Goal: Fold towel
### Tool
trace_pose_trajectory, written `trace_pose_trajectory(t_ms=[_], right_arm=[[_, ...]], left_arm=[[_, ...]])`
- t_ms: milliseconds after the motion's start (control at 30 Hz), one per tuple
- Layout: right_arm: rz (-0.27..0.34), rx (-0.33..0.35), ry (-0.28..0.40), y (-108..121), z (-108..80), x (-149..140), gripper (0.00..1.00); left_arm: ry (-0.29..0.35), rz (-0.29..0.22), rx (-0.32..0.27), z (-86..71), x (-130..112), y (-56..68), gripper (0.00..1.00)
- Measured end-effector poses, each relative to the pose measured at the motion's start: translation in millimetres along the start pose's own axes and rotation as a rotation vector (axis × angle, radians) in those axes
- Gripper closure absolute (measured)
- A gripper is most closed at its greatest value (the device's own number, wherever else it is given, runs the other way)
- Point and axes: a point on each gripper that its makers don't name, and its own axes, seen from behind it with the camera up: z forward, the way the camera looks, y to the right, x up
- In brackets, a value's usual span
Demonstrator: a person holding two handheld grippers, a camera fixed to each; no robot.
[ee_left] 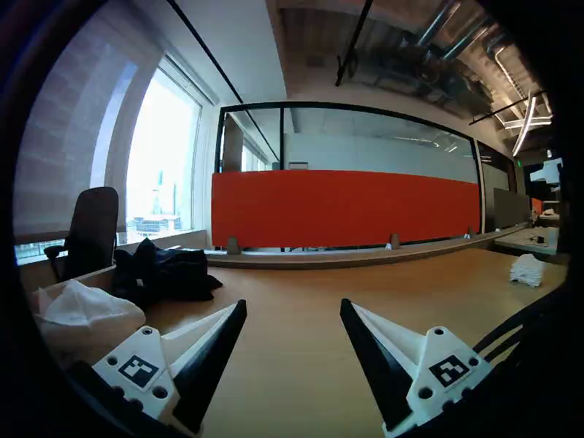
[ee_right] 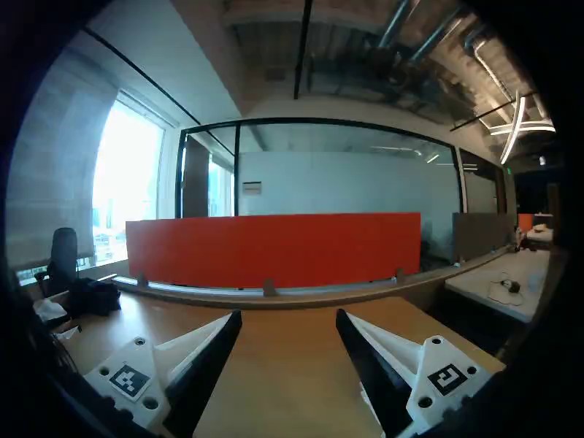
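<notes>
In the left gripper view, a crumpled white towel (ee_left: 80, 310) lies on the wooden table (ee_left: 292, 306) at the near left, left of my left gripper (ee_left: 292, 308). Its fingers stand open and hold nothing. A second small heap of white cloth (ee_left: 527, 269) rests far off at the right of the table. In the right gripper view, my right gripper (ee_right: 287, 315) hovers open over the bare wooden table (ee_right: 292, 365), with nothing between its fingers. A bit of white cloth (ee_right: 50, 309) shows at the far left.
A black bag (ee_left: 164, 271) sits behind the white towel, and a black office chair (ee_left: 86, 232) stands by the window. An orange partition (ee_left: 343, 208) runs along the table's far edge. A neighbouring white desk (ee_right: 504, 285) with a cable lies to the right.
</notes>
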Motion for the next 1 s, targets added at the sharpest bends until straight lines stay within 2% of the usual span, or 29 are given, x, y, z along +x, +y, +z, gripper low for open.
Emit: trace_pose_trajectory(t_ms=[367, 800, 1000], right_arm=[[-0.053, 0.029, 0.024, 8, 5.6, -22, 0.00], [-0.076, 0.013, 0.009, 16, 20.0, -80, 0.00], [-0.067, 0.006, -0.010, 24, 24.6, -108, 0.00]], left_arm=[[0.000, 0.000, 0.000, 0.3, 0, 0.7, 0.05], [0.000, 0.001, 0.000, 0.2, 0, 0.5, 0.05], [0.000, 0.001, 0.000, 0.1, 0, 0.6, 0.05]])
